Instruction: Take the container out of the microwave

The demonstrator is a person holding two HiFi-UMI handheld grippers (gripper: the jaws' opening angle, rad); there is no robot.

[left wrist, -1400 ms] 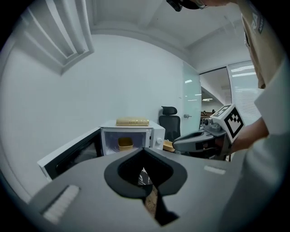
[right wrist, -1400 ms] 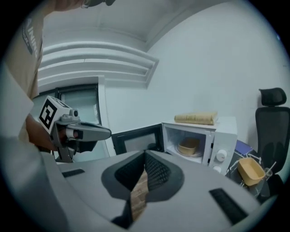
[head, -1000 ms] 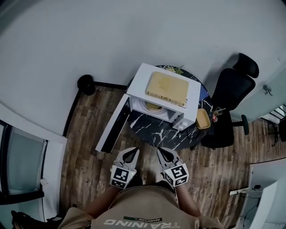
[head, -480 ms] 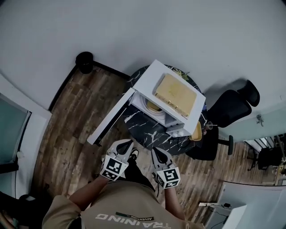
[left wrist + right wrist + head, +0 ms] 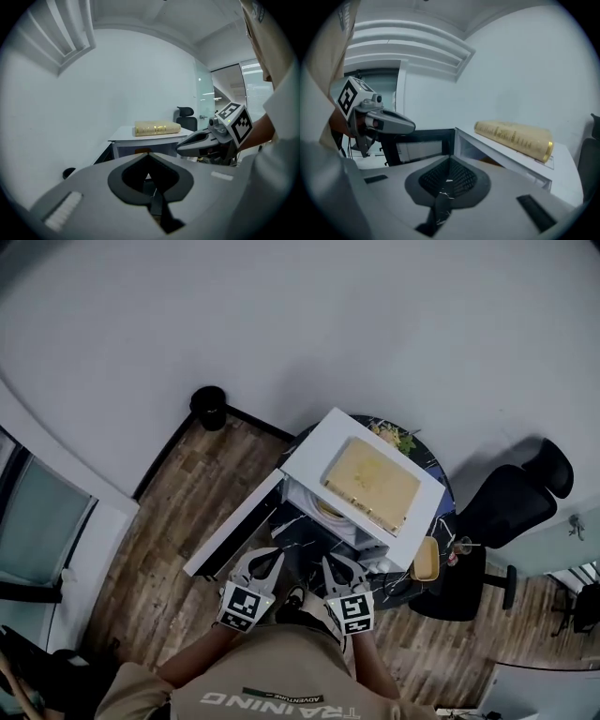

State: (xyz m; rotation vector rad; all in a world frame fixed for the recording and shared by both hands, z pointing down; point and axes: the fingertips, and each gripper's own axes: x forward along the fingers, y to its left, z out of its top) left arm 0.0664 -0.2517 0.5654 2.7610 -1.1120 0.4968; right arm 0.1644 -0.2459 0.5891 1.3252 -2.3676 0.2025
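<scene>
Container [image 5: 329, 511], yellowish, inside open microwave [image 5: 312, 452]

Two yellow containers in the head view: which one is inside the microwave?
The container showing in the open cavity of the microwave. The other container stands outside, on the table beside it.

My left gripper [image 5: 265, 563] and right gripper [image 5: 335, 568] are pale grey shells with black, textured jaw linings. Each carries a white cube [image 5: 238, 607] printed with black square markers. I wear a tan shirt [image 5: 272, 676] with white lettering across it.
</scene>
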